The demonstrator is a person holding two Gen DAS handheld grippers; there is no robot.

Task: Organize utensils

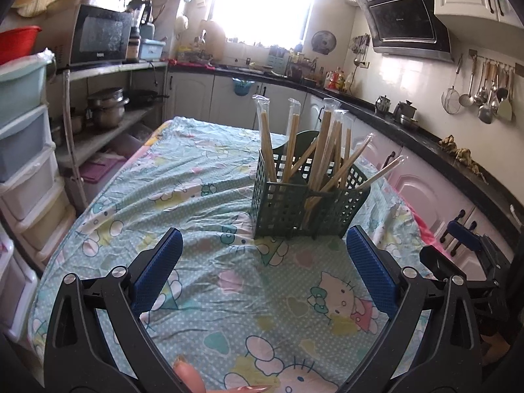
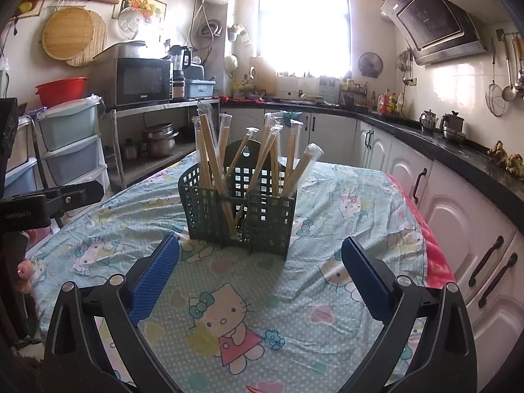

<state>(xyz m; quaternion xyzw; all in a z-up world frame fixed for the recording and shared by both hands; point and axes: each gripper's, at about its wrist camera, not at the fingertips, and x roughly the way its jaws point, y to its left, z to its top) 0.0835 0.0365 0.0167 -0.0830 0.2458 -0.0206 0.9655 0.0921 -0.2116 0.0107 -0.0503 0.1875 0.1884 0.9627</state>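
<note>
A dark green lattice utensil basket (image 1: 288,209) (image 2: 268,222) stands upright on the cartoon-print tablecloth (image 1: 203,177) (image 2: 344,203). Several pairs of wooden chopsticks in clear sleeves (image 1: 267,144) (image 2: 209,157) lean inside it, fanned outward. My left gripper (image 1: 263,262) hovers just in front of the basket, open, with nothing between its blue pads (image 1: 157,268). My right gripper (image 2: 260,268) is also open and empty, a little in front of the basket. The right gripper's black body (image 1: 465,262) shows at the right edge of the left wrist view.
Plastic drawer units (image 1: 23,150) (image 2: 68,144) and a metal shelf with pots (image 1: 104,108) stand left of the table. A black counter with white cabinets (image 2: 442,190) runs along the right. A fingertip (image 1: 188,373) shows at the bottom of the left wrist view.
</note>
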